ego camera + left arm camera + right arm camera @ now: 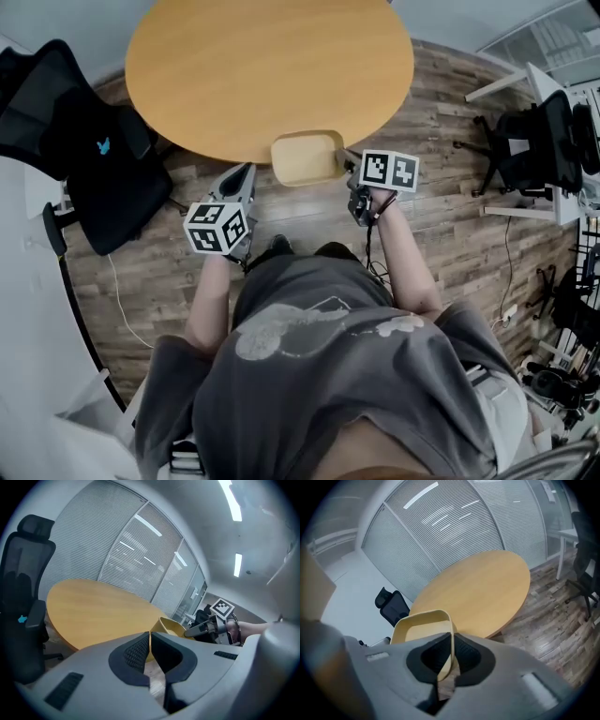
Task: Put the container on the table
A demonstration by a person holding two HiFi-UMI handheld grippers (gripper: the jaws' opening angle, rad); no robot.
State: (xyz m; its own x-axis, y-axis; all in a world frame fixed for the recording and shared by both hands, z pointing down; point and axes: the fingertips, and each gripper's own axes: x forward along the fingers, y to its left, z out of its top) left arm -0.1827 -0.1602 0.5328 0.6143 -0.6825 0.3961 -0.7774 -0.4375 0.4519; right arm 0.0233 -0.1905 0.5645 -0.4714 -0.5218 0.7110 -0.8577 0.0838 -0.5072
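My right gripper (451,660) pinches only the container (423,625) wall, left gripper (150,651) closed empty; it could twist loose short of the surface (478,588) ahead.
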